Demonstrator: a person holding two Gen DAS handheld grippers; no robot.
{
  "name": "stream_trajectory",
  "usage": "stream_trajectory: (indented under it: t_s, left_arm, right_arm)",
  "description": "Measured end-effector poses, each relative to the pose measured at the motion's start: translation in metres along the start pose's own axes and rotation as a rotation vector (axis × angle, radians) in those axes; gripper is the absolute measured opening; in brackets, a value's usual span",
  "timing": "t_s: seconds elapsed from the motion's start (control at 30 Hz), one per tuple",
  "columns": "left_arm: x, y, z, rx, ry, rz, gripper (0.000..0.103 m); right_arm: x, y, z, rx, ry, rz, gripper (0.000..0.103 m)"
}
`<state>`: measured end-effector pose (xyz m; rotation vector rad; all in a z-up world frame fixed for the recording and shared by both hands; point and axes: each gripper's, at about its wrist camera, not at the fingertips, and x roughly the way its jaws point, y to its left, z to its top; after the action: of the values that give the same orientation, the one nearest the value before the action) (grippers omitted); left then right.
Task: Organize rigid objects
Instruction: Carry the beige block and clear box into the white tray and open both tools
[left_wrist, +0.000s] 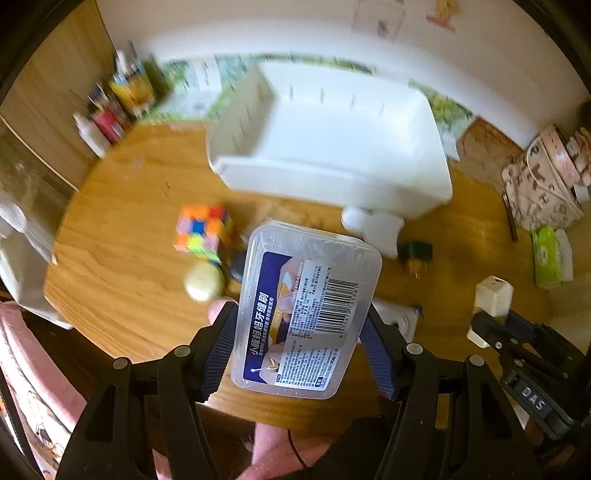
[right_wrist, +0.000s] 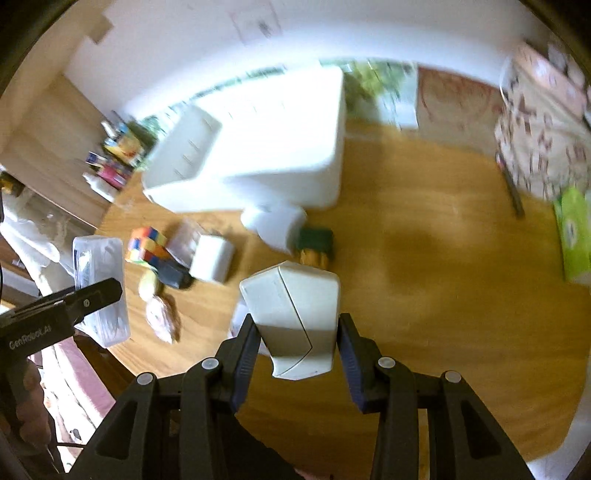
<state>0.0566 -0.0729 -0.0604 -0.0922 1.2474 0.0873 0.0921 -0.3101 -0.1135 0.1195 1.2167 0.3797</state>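
Two grips, both lifted above the wooden surface (left_wrist: 122, 221): left gripper (left_wrist: 301, 345) clamps the clear interdental-brush box (left_wrist: 306, 310), right gripper (right_wrist: 297, 352) clenches a white charger plug (right_wrist: 295, 314), likely bound for the white bin (left_wrist: 332, 140).

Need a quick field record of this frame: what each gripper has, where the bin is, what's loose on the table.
left gripper: shut on clear plastic box with printed label and barcode, lifted off the table
right gripper: shut on white charger block, lifted off the table
white bin: open top, far side of wooden table, looks empty
loose on table: colour cube, gold ball, green block, white bottle lying by the bin
image quality: motion blur in both views
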Motion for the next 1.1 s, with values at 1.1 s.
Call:
stream_trajectory:
  t_s: [1.1]
  left_arm:
    - [-0.019, 0.037, 0.087, 0.111, -0.599, -0.193, 0.068]
  right_arm:
    - [-0.003, 0.064, 0.084, -0.155, -0.488, -0.048, 0.043]
